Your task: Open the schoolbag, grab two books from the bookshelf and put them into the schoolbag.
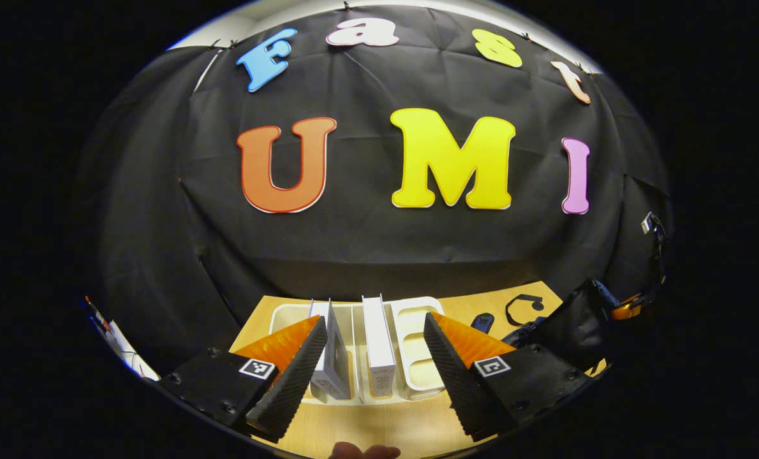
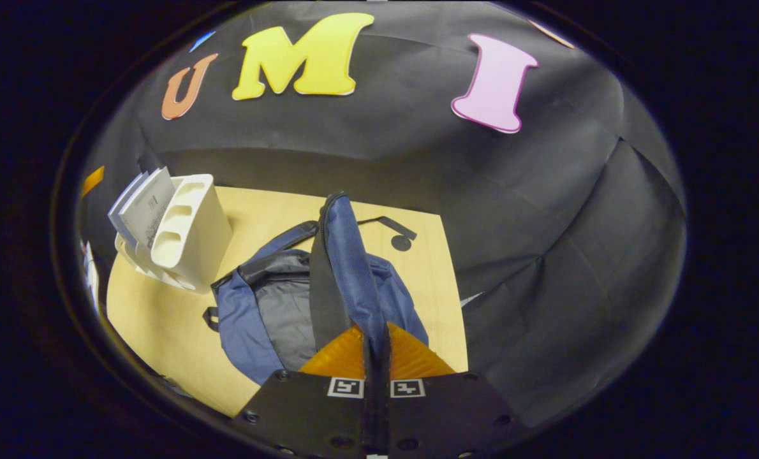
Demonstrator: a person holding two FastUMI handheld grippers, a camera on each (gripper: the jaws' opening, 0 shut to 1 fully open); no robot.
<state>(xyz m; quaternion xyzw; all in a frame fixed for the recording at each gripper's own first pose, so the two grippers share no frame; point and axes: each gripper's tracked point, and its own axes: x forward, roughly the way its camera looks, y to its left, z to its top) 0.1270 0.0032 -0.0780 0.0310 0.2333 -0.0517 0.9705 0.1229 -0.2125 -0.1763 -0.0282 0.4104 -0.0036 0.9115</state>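
Books (image 1: 379,347), two counted, are seen upright in the bookshelf (image 1: 418,344); left claw (image 1: 374,373) is spread open, right claw (image 2: 377,347) pinched shut on the schoolbag (image 2: 347,255) flap.

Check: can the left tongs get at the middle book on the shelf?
Probably yes. The left tongs are open and point at the book, which stands upright in the shelf with gaps on both sides; nothing lies between.

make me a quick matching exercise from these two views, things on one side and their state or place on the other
1 left gripper
2 right gripper
3 books
4 schoolbag

a lying on the table, unzipped, grey lining showing
b standing upright in the white bookshelf
c shut on the bag's lifted flap
d open, empty, facing the shelf

Pairs: 1-d, 2-c, 3-b, 4-a
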